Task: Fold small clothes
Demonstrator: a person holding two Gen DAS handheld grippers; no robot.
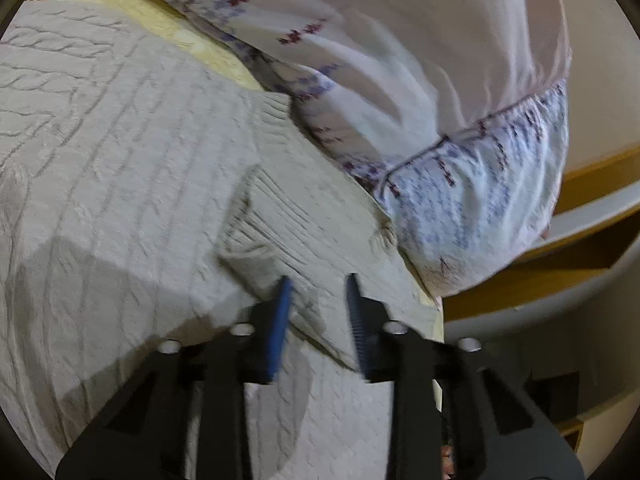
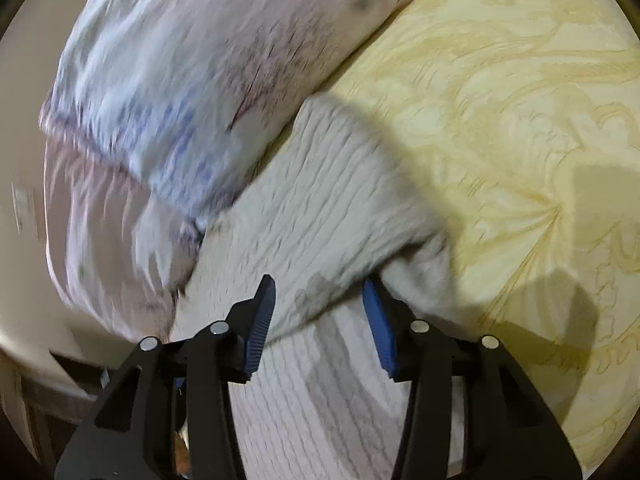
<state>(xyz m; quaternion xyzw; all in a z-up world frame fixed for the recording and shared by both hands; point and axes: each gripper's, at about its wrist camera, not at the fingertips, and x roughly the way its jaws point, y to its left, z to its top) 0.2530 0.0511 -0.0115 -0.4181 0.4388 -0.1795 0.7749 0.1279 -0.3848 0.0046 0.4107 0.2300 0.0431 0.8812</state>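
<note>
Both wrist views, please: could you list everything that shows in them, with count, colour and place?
Knitted sweater: one, cream cable-knit, spread on the sheet; ribbed sleeve cuff lies folded onto it.
Pillow: one, pale pink and white with blue and red print, beyond the sweater.
Bed sheet: one, yellow, patterned, under both.
Wooden frame: brown, at the left view's right edge.
Left gripper: black, blue pads, jaws apart around the cuff.
Right gripper: black, blue pads, jaws apart over sweater fabric.

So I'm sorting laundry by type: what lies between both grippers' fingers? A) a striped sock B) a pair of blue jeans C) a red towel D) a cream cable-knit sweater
D: in both wrist views the cream cable-knit sweater lies on the yellow bedspread, beside a floral pillow.
</note>
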